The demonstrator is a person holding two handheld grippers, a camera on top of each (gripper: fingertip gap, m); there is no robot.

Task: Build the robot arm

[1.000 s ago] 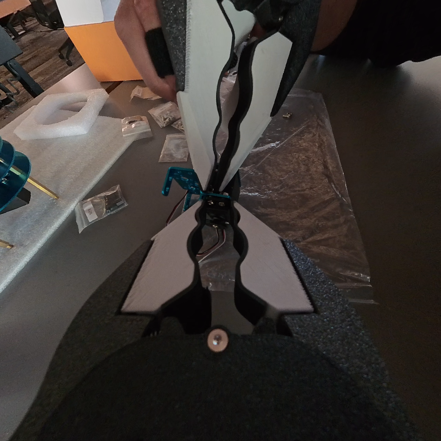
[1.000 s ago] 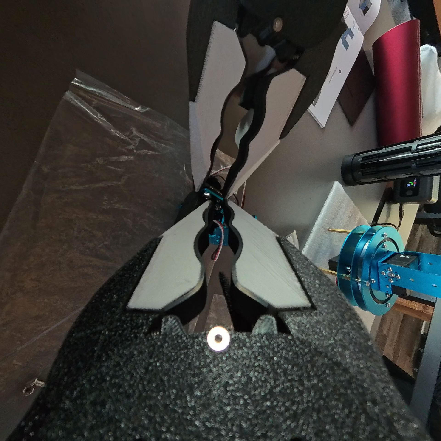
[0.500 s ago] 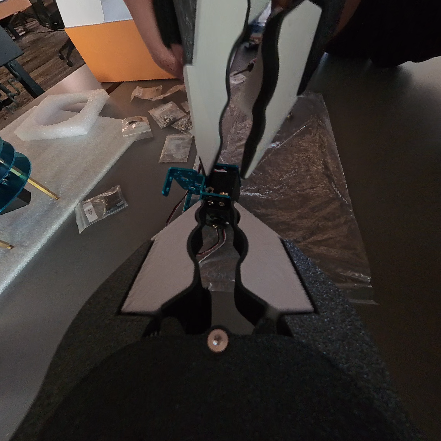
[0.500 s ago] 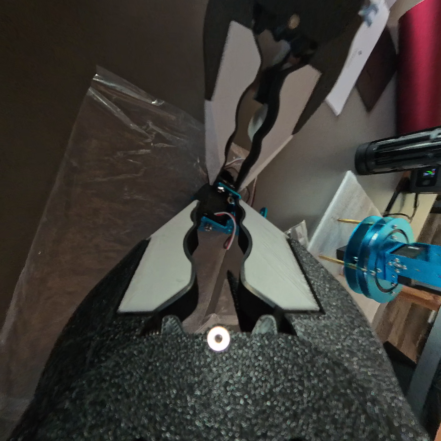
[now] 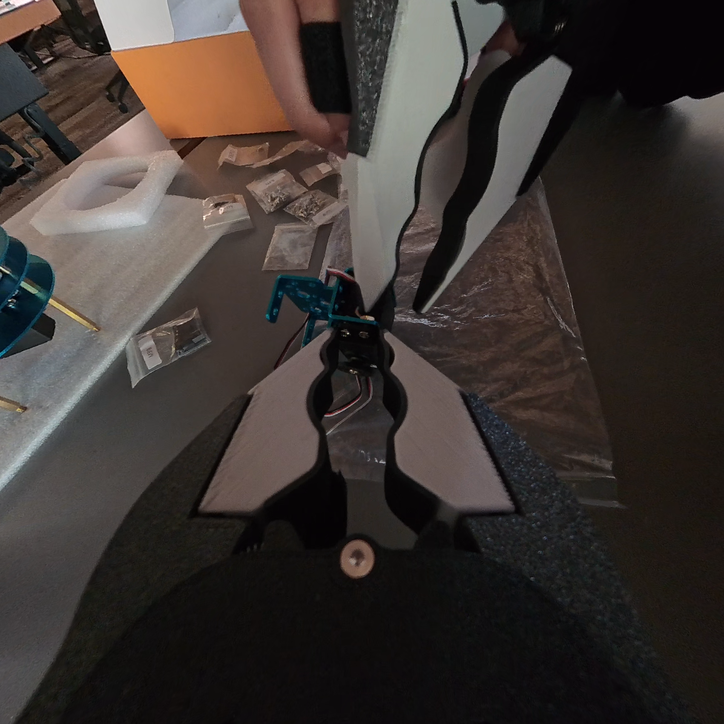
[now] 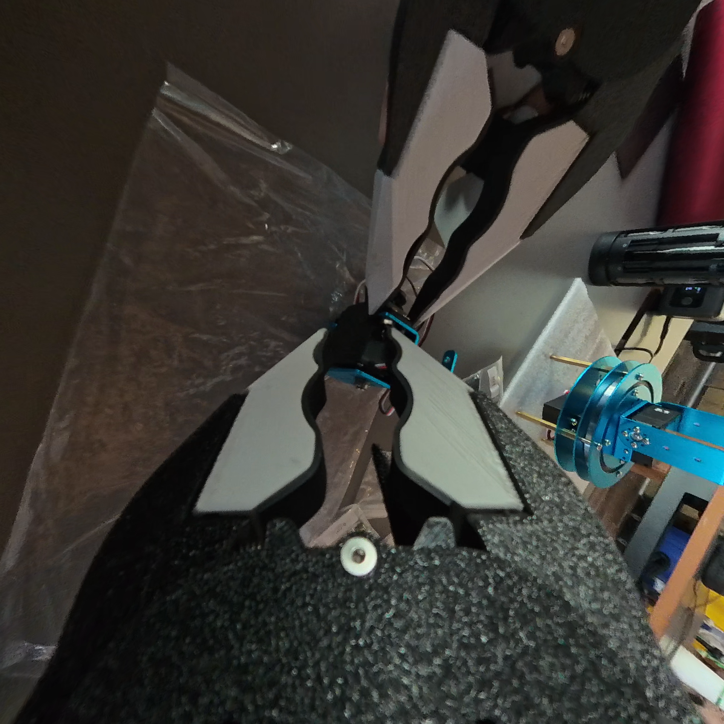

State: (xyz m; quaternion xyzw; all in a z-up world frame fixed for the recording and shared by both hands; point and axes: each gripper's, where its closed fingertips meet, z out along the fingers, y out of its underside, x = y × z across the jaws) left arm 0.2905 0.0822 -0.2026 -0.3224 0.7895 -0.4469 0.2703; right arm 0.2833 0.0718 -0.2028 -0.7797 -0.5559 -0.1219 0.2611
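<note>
A black servo (image 5: 354,352) with blue metal brackets (image 5: 301,297) and red, white and black wires hangs just above a clear plastic bag (image 5: 489,313). My left gripper (image 5: 354,339) is shut on the servo's bracket end. It comes in from the top of the right wrist view (image 6: 395,313). My right gripper (image 6: 358,337) is open, and the servo body (image 6: 352,344) sits between its fingertips. In the left wrist view the right gripper (image 5: 403,307) comes down from above. One of its fingertips (image 5: 382,290) is at the servo and the other is clear of it.
Small bags of screws (image 5: 290,196), a white foam sheet (image 5: 98,274) and a foam frame (image 5: 105,196) lie to the left. An orange and white box (image 5: 203,78) stands behind. A blue round base with an arm (image 6: 611,423), a black cylinder (image 6: 658,250) and a red roll (image 6: 697,117) are nearby. My left and right fingertips are right by each other. The black cylinder (image 6: 658,250) is about 30 cm from both grippers' fingertips.
My right gripper has gone from nearly shut at the servo to open, and now straddles the servo. My left gripper has kept its hold and barely moved.
</note>
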